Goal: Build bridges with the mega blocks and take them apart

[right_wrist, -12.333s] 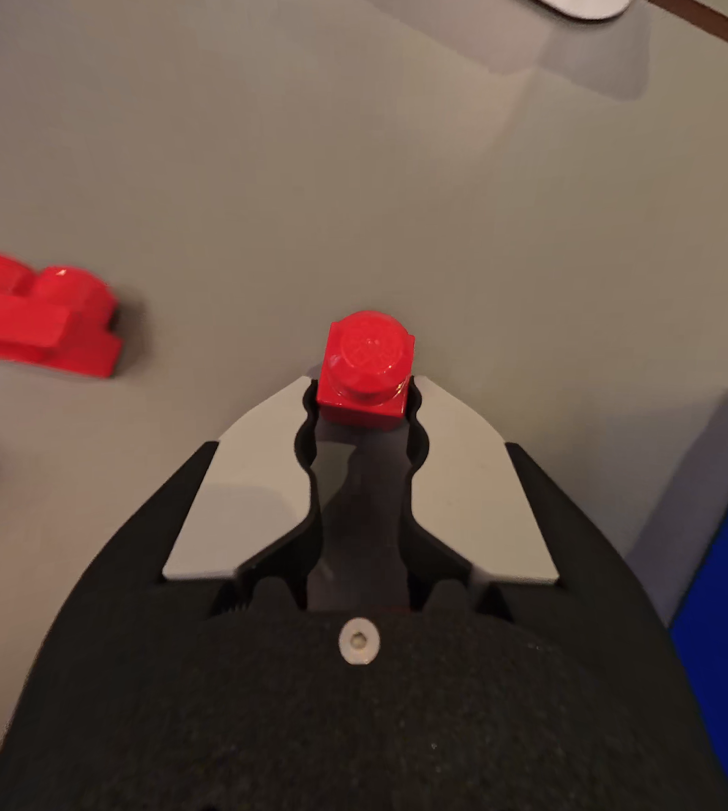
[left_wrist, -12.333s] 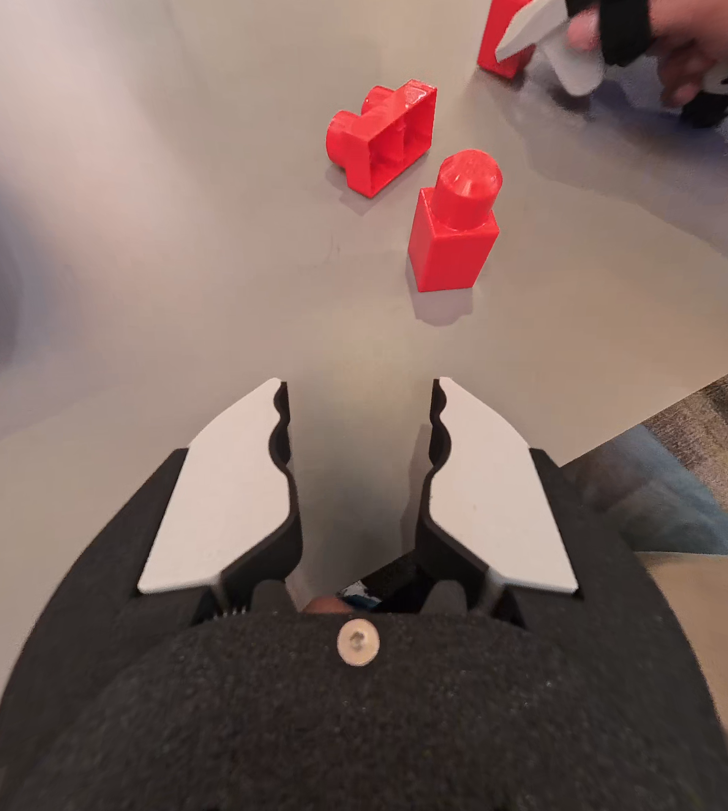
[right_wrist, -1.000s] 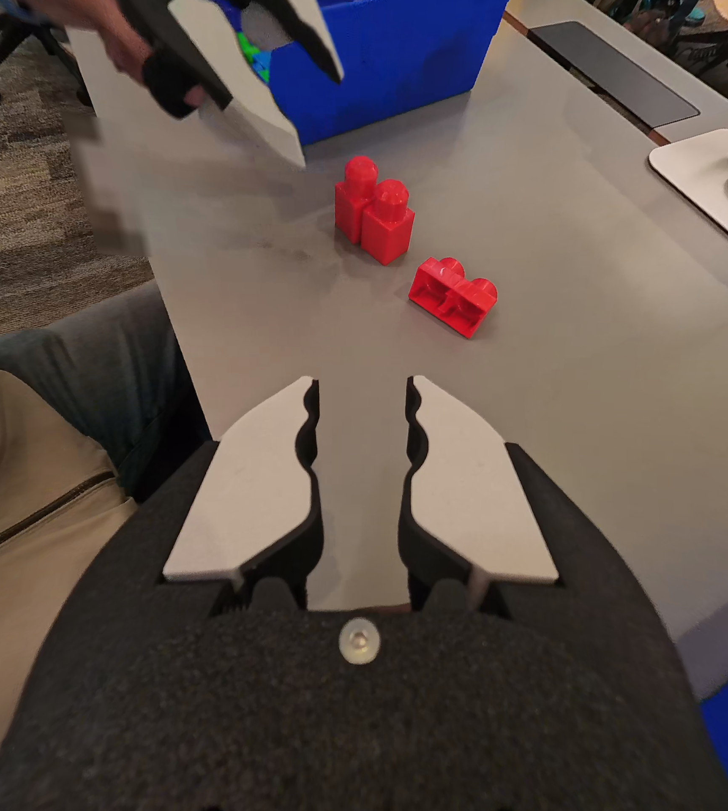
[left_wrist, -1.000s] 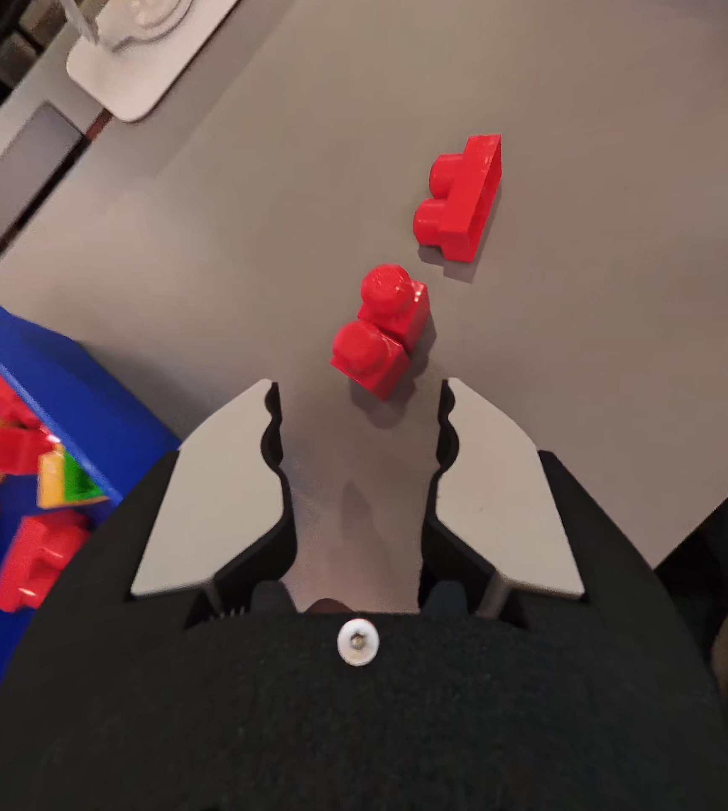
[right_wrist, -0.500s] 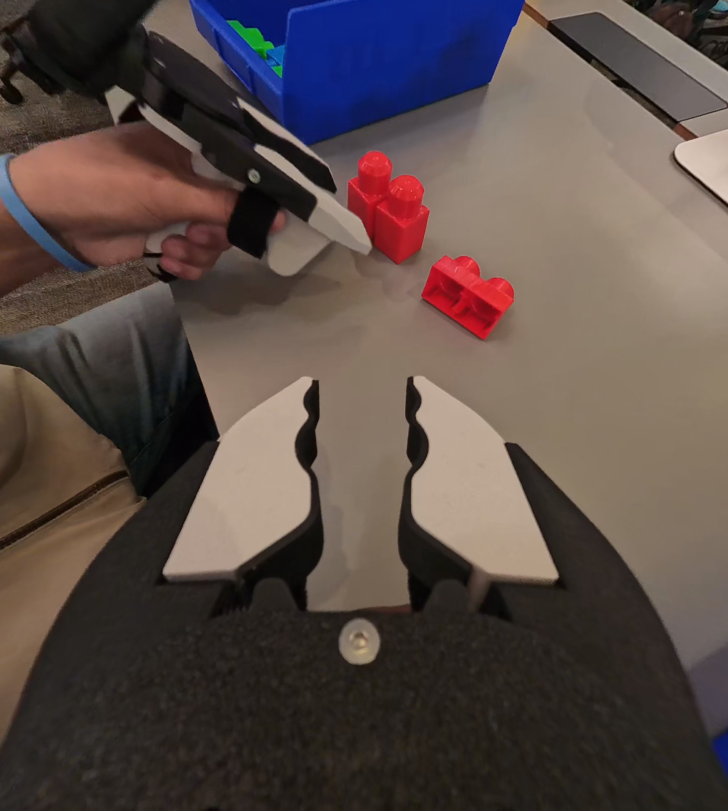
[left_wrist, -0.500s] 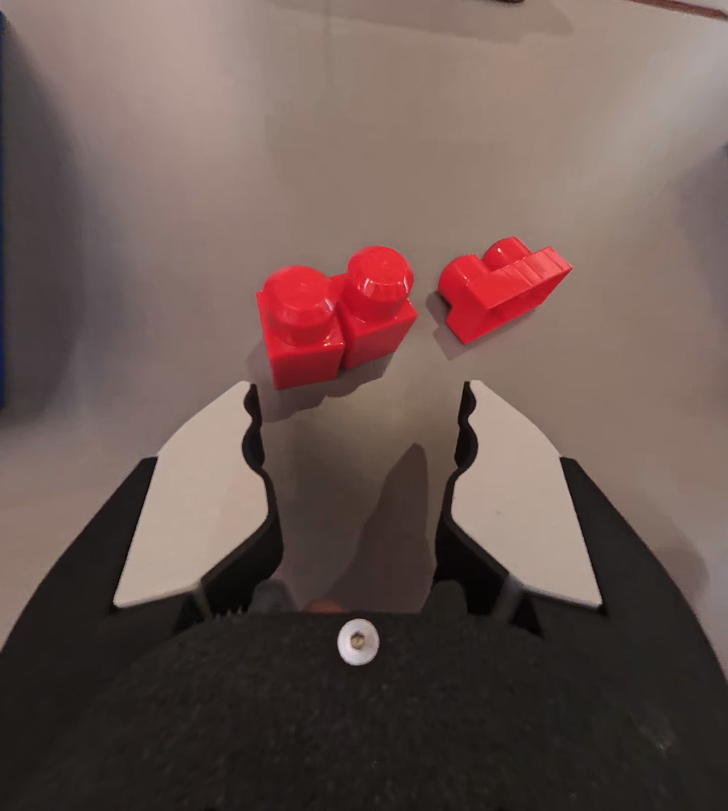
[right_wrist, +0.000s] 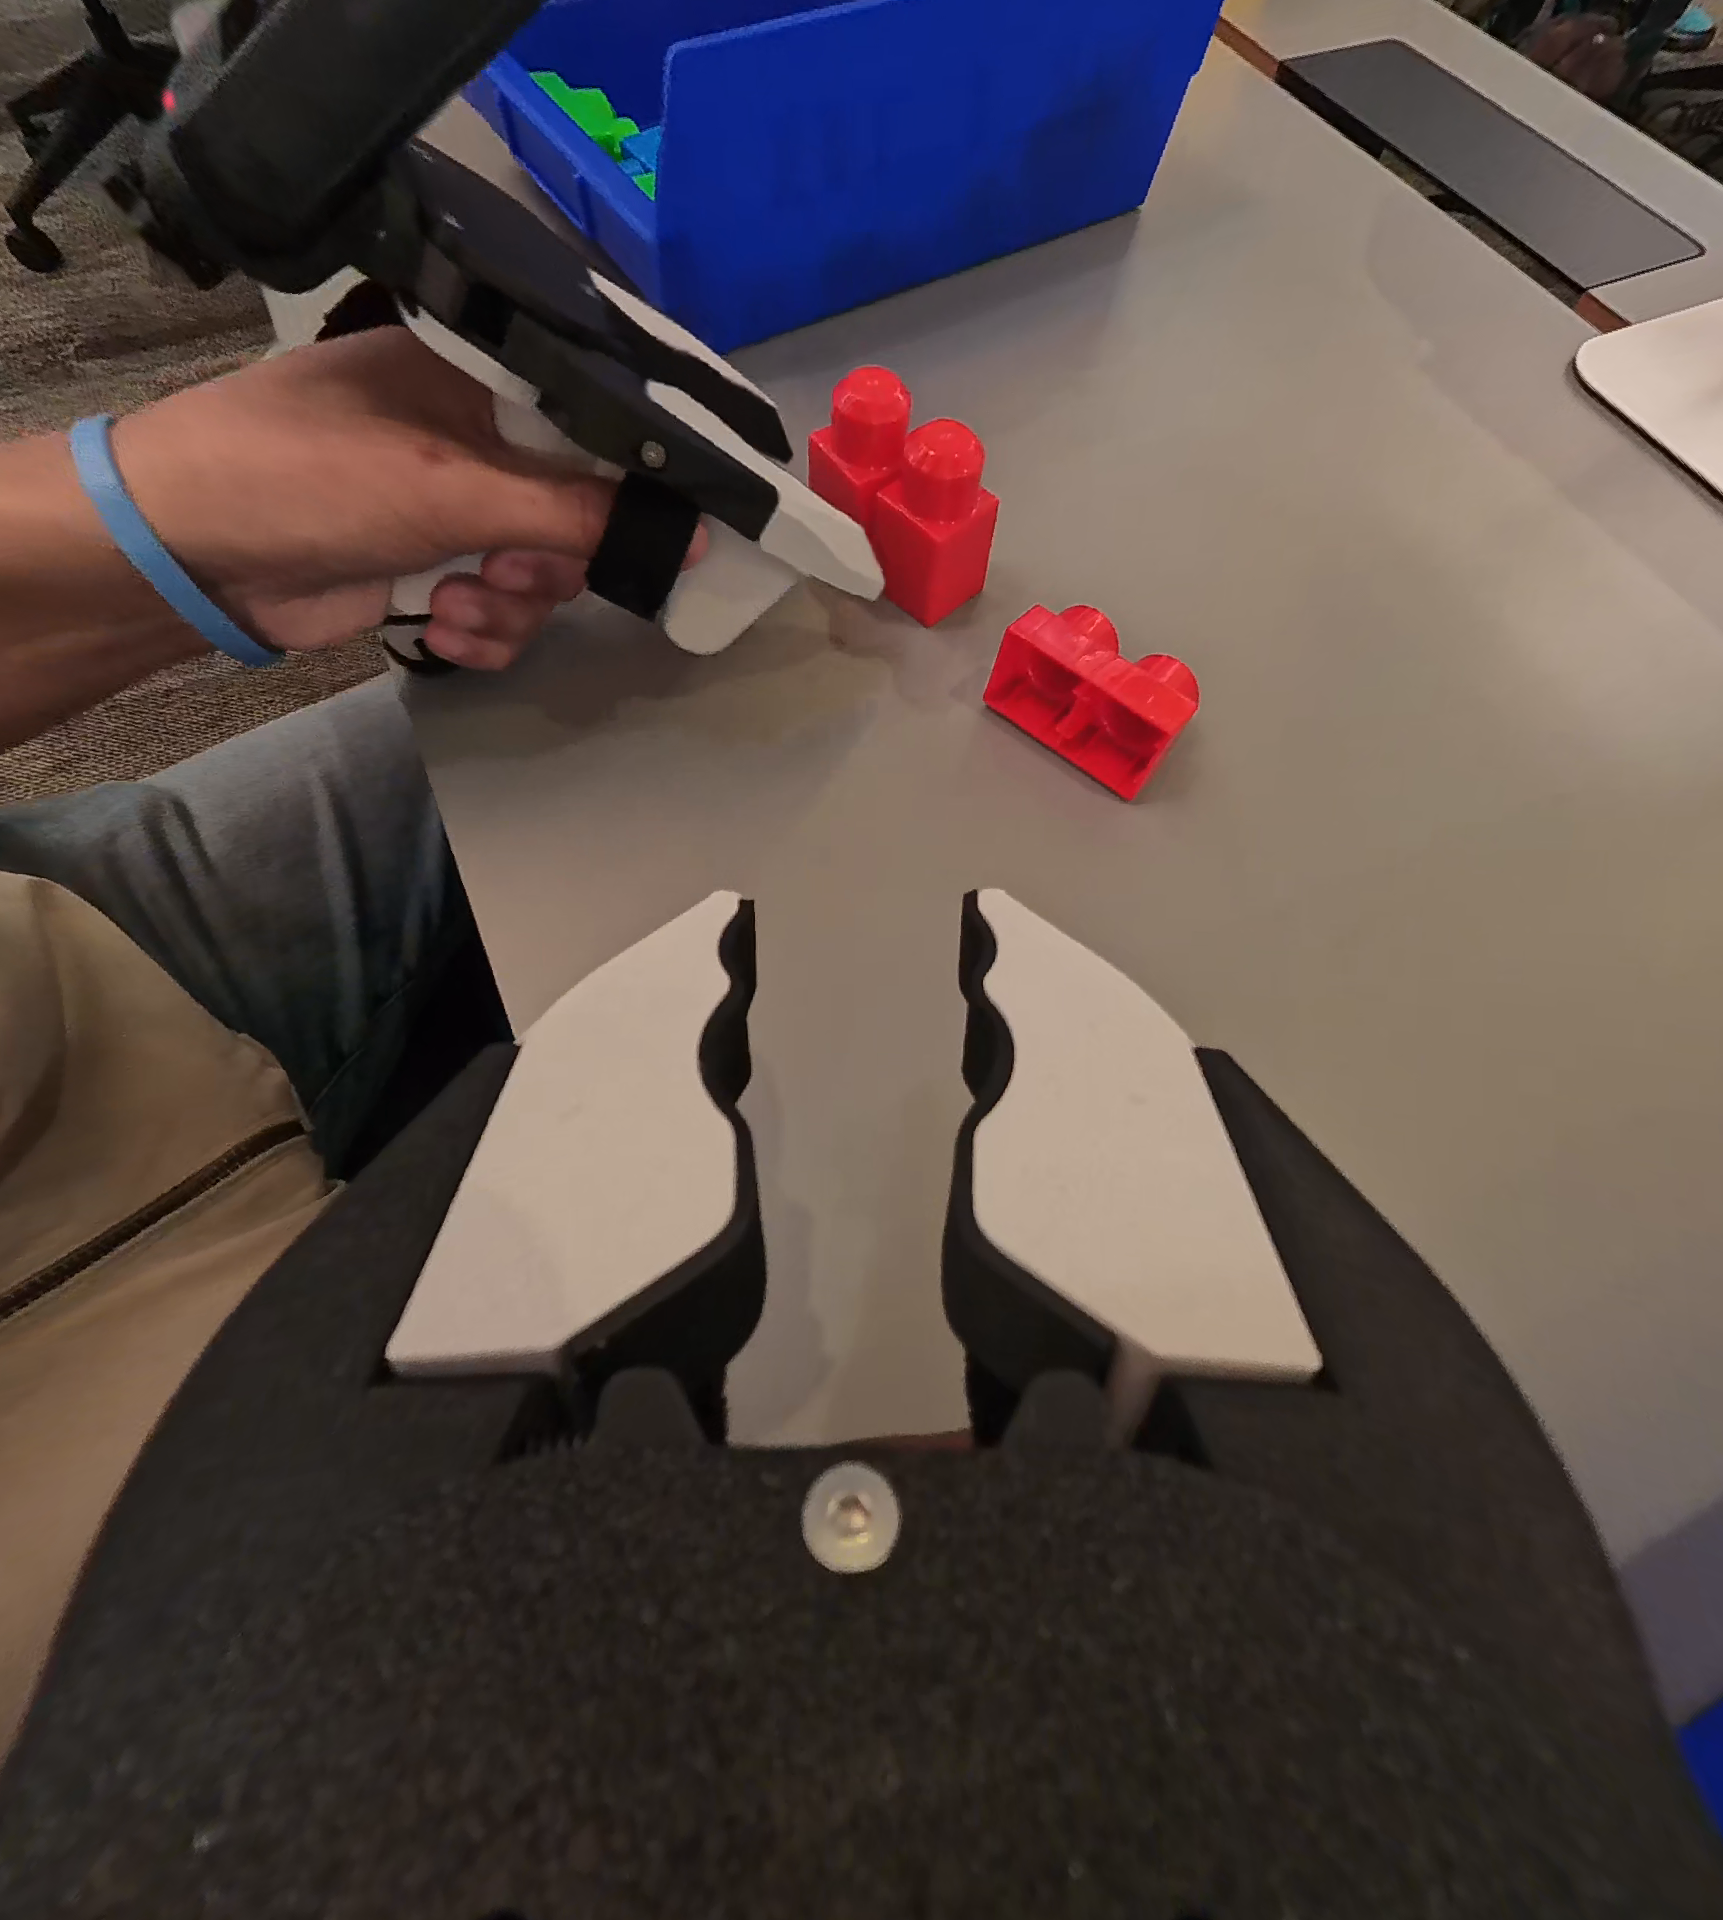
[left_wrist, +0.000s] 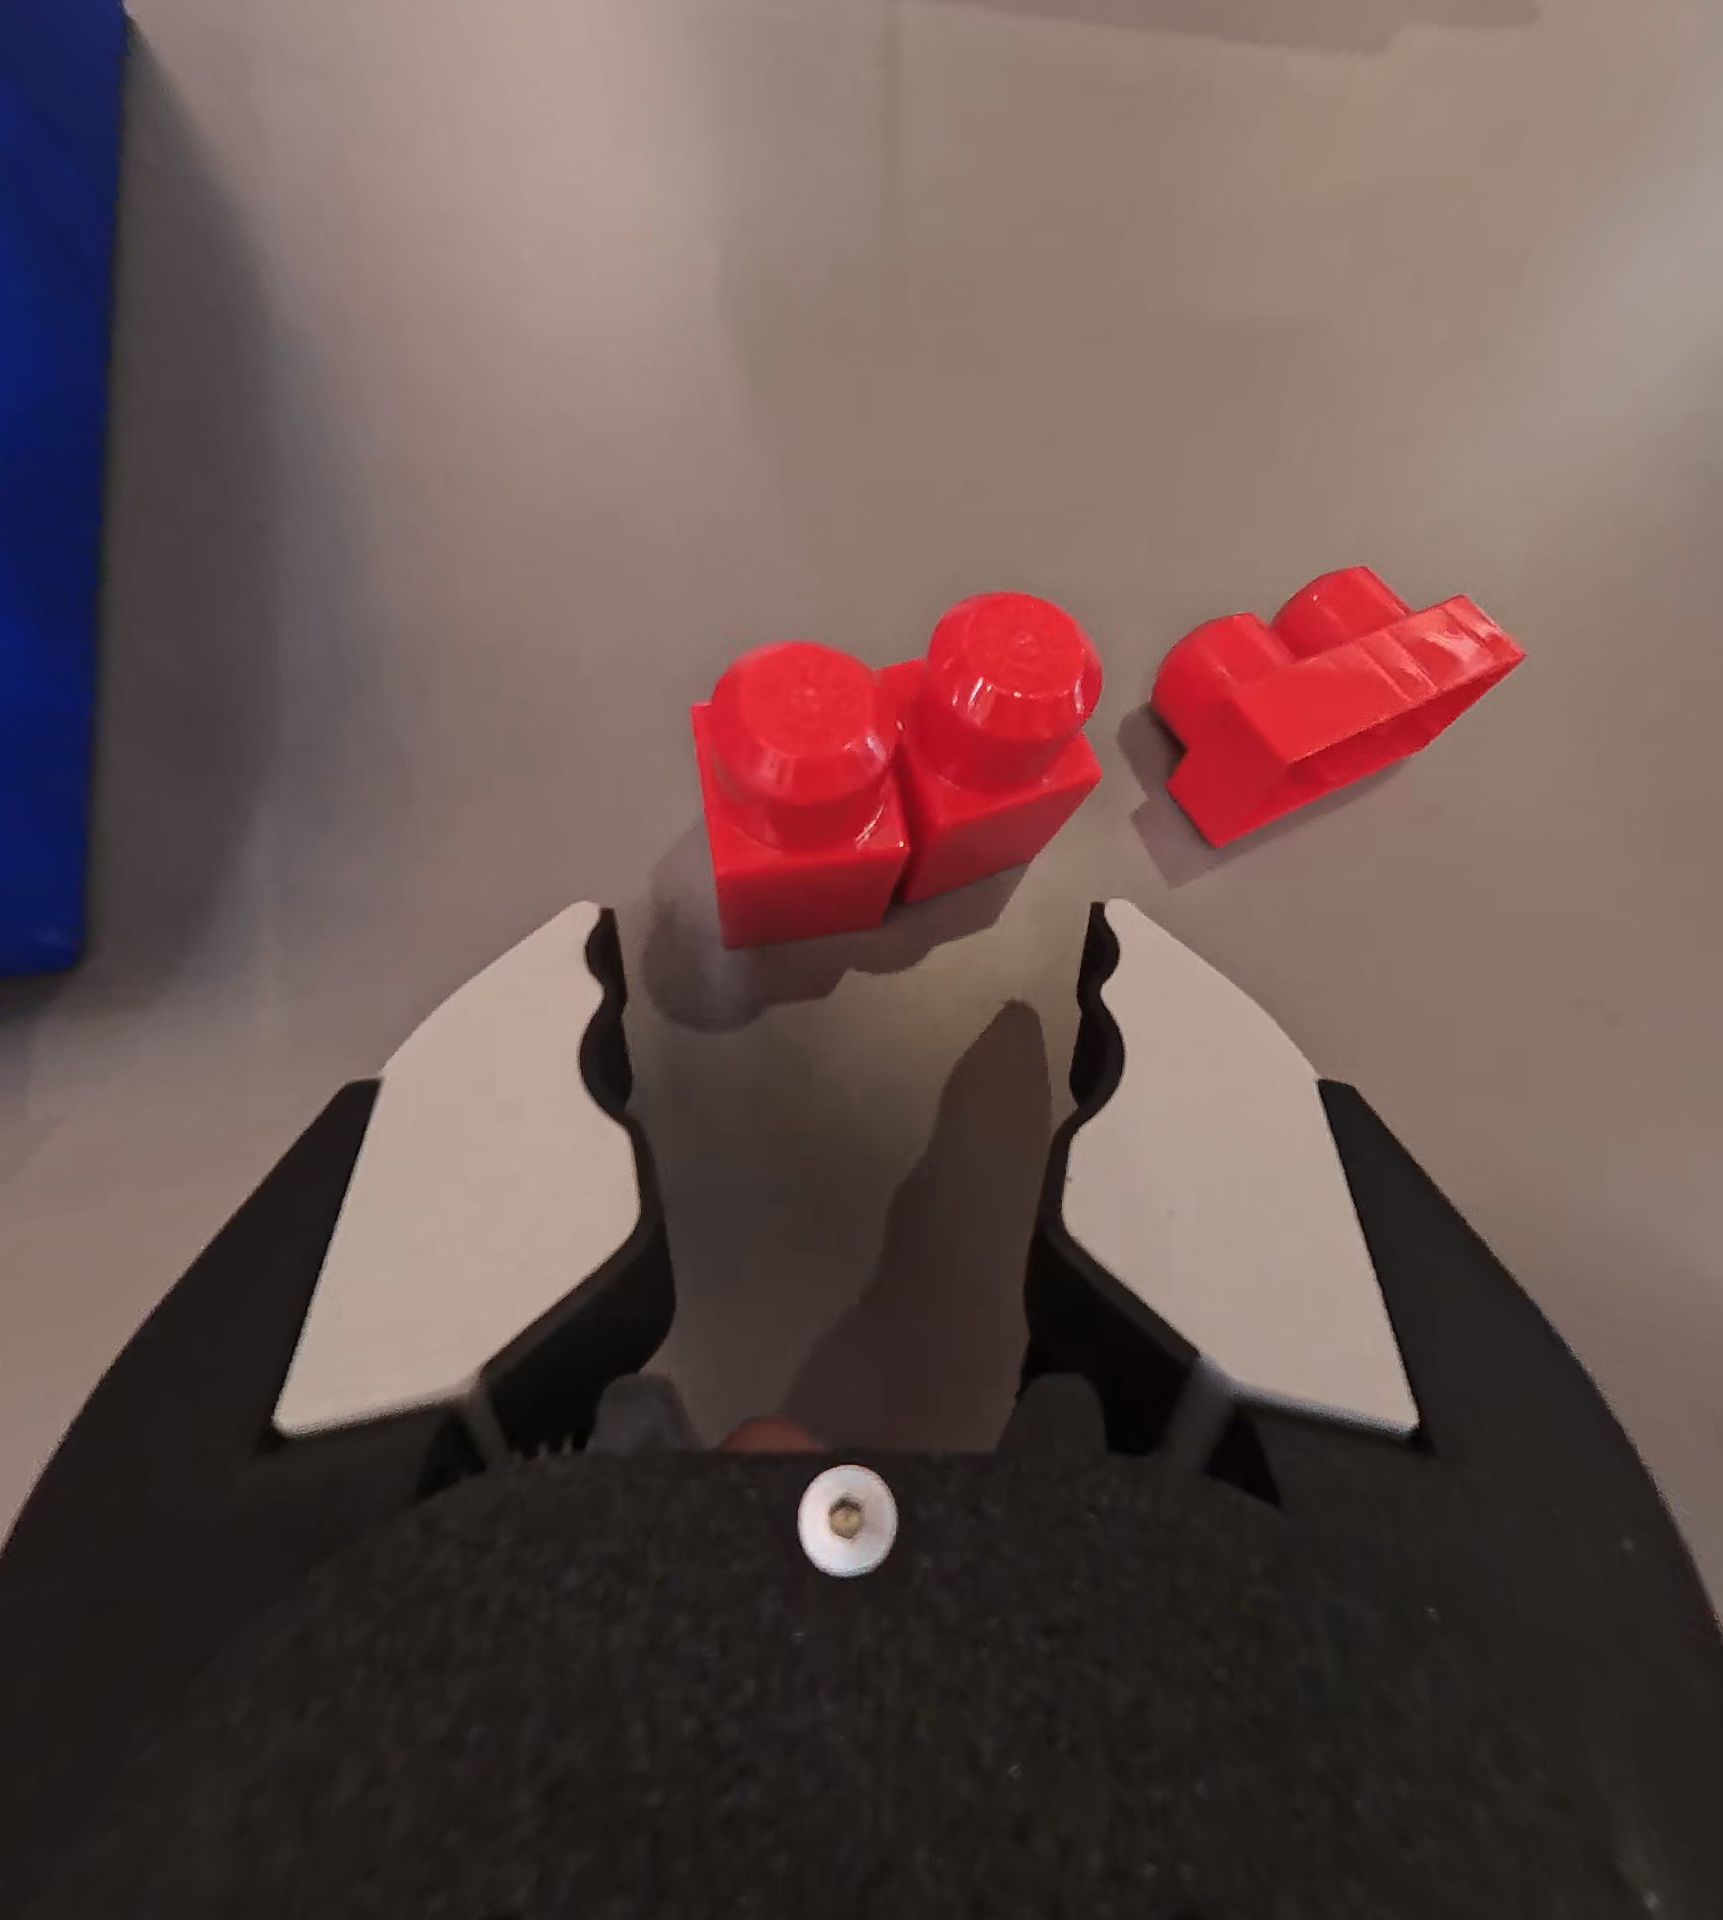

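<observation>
left hand-held gripper [left_wrist: 846, 914]: jaws wide apart, empty, tips just short of the two upright blocks
right hand-held gripper [right_wrist: 857, 904]: jaws partly apart, empty, well back from the blocks
upright blocks [left_wrist: 888, 769]: two red single-stud blocks, side by side, touching, on the grey surface [left_wrist: 836, 312]
two-stud block [left_wrist: 1324, 707]: red, on its side at 3 o'clock of the pair, apart from them
bin [right_wrist: 888, 135]: blue, at 12 o'clock in the right wrist view

Blocks [left_wrist: 888, 790] front left claw [left_wrist: 846, 914]; sides free
</observation>
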The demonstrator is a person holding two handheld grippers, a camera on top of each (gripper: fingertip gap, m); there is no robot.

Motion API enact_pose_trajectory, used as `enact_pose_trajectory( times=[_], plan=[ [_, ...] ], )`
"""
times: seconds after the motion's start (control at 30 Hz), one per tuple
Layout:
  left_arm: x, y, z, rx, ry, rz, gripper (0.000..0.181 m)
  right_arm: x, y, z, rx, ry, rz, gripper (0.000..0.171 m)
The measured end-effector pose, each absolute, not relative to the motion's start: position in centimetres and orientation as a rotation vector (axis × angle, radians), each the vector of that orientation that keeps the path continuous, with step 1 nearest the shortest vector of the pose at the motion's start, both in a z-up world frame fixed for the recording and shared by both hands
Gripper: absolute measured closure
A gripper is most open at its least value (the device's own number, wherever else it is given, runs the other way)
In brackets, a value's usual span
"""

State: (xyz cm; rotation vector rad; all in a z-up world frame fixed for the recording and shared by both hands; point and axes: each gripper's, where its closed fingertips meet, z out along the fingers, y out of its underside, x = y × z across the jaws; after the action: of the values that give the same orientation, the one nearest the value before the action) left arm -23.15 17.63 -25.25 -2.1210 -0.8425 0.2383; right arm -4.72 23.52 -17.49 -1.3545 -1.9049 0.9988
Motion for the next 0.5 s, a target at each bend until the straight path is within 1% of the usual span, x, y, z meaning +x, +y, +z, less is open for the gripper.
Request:
enact_pose_trajectory(
  times=[0.23, 0.5],
  plan=[
    [-21.9, 19.4, -25.2, -2.129, -0.81, 0.175, 0.098, -4.7, 23.3, -17.6, -1.352, -1.911, 1.003, 0.134],
    [-23.6, 19.3, -25.8, -2.171, -0.871, 0.316, 0.091, -4.8, 23.1, -17.5, -1.349, -1.915, 1.029, 0.134]
  ],
)
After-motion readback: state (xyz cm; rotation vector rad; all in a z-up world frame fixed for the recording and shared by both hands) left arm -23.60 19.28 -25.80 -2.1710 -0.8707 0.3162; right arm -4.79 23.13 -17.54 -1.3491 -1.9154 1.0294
